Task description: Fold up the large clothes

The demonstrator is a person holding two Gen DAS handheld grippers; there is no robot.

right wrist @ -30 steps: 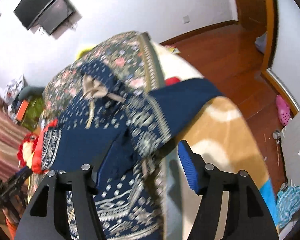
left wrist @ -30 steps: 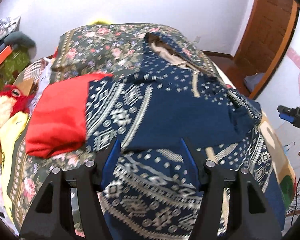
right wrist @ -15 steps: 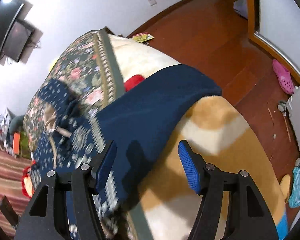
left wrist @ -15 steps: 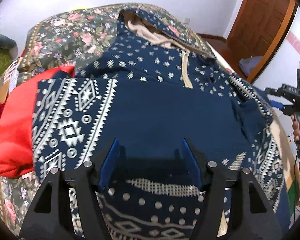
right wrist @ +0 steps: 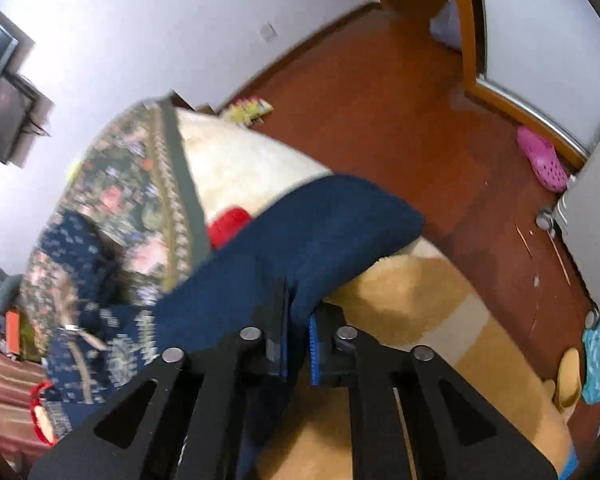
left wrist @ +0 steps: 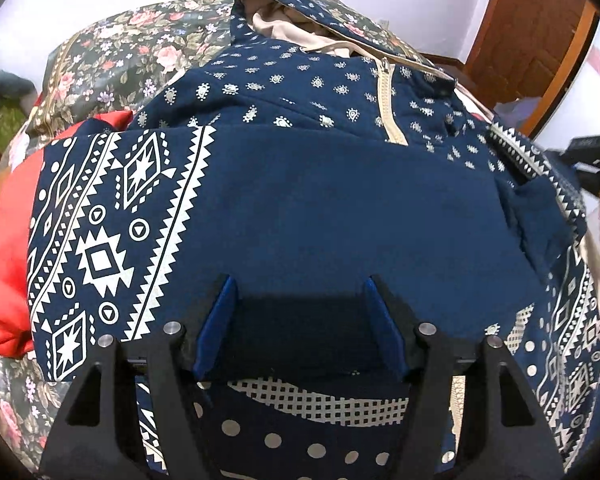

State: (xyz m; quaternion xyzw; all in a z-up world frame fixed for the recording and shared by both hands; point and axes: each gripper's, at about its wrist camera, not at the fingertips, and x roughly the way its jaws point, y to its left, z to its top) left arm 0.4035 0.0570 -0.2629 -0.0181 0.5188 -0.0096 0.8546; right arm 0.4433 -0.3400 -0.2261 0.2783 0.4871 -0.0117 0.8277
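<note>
Matt navy knit hoodie (left wrist: pixel 340 208) (printed white pattern), fuzzy tan blanket (right wrist: pixel 420 312), glossy wooden floor (right wrist: pixel 380 112)

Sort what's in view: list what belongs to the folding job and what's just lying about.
Part of the job:
- navy patterned zip hoodie, spread on the bed
- right gripper, just closed on the hoodie's plain navy sleeve
- left gripper, open over the hoodie

Lying about:
- red folded garment
- floral bedspread
- pink clog
- tan plush blanket
</note>
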